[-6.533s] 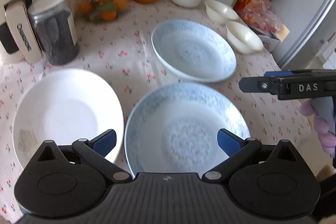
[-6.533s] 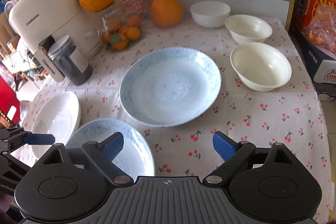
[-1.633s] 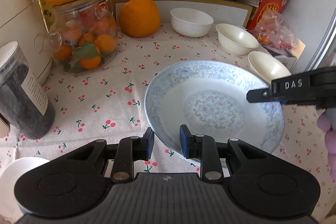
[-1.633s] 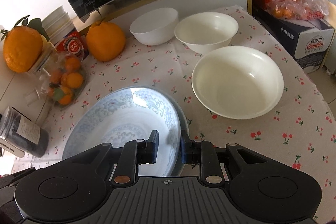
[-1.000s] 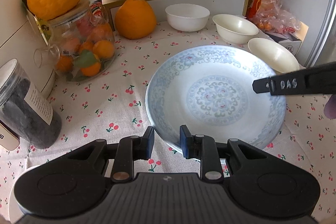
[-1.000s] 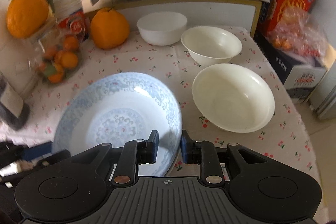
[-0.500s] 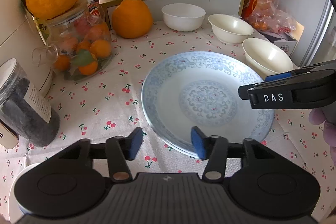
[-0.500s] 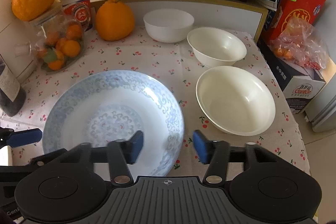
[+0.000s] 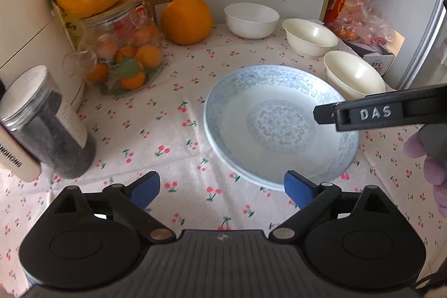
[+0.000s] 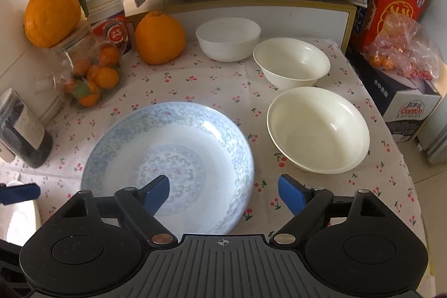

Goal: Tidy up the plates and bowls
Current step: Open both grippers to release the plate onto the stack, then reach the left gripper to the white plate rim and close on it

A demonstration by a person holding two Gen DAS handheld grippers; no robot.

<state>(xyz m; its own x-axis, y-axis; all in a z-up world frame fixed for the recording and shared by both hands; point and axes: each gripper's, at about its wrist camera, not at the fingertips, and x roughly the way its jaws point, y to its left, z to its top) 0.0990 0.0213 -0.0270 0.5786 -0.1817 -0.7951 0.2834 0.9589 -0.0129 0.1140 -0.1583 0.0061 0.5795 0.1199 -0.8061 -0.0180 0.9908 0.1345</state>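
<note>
Plates come first here, and the blue plates (image 10: 167,158) now sit in one pile in the middle of the cherry cloth (image 9: 167,130). I think there are two of them, one on top of the other, because a second rim peeks out at the near edge.

Both grabbers have just been opening. The left gripper (image 9: 220,187) has its blue tips spread wide, with only cloth and the plate's near edge between them, and nothing held. The right gripper (image 10: 223,193) is spread wide too; one tip hangs over the plate and one over the cloth, and it holds nothing.

So the blue plates look done. A white dish shows only as a sliver at the left edge of the right camera's view, so it may need to join the pile.

Three bowls are left. The big cream bowl (image 10: 317,129) sits just beside the plates, the second cream bowl (image 10: 292,62) behind it, and the white bowl (image 10: 227,38) near the big orange (image 10: 159,38). None are stacked yet.
</note>
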